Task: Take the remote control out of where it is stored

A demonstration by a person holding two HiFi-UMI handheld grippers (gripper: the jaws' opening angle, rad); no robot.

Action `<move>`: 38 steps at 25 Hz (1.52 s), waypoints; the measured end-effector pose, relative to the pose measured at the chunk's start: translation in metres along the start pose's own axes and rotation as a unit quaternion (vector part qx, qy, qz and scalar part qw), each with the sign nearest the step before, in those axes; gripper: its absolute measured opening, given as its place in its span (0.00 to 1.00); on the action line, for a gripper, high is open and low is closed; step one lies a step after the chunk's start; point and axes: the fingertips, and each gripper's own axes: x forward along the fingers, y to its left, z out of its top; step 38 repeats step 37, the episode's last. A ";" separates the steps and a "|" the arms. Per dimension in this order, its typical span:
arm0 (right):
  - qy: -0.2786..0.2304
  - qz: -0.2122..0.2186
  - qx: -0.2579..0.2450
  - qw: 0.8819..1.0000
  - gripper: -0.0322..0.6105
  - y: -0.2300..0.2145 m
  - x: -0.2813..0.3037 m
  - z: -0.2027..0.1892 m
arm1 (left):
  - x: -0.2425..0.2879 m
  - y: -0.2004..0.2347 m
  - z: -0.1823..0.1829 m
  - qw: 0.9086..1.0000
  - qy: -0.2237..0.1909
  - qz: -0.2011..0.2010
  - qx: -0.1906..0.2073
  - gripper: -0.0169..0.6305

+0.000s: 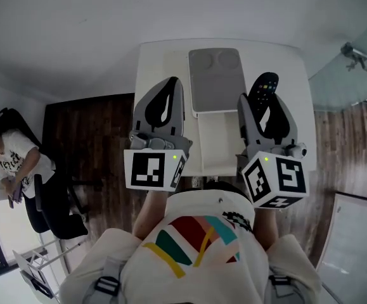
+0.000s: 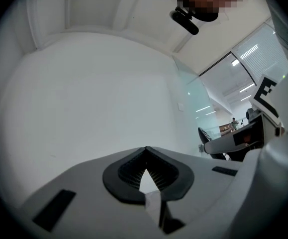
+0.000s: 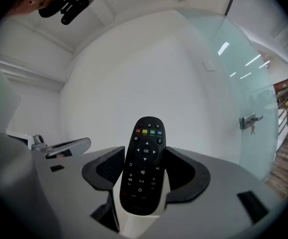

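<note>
The black remote control [image 1: 263, 90] with coloured buttons stands upright between the jaws of my right gripper [image 1: 262, 105], lifted above the right side of the white table [image 1: 154, 68]. In the right gripper view the remote control [image 3: 144, 173] is clamped by both pads, buttons facing the camera, so my right gripper [image 3: 144, 154] is shut on it. An open white drawer [image 1: 216, 141] shows below a grey mat [image 1: 216, 78] on the table top. My left gripper [image 1: 166, 100] hangs over the table's left part; its jaws meet at the tips [image 2: 146, 153] with nothing between them.
A glass wall with a metal door handle [image 1: 354, 56] stands to the right, the same handle [image 3: 248, 119] showing in the right gripper view. At the far left a seated person [image 1: 9, 160] and a black office chair [image 1: 56, 208] are on the wooden floor.
</note>
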 end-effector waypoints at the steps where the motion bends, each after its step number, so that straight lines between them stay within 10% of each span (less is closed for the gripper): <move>1: -0.010 0.002 -0.009 1.000 0.45 0.003 -0.003 0.006 | -0.002 0.000 0.006 1.000 -0.006 0.001 0.003 0.04; 38: -0.084 0.061 -0.049 0.993 0.45 0.035 -0.036 0.048 | -0.012 -0.006 0.054 0.998 -0.068 -0.012 0.010 0.04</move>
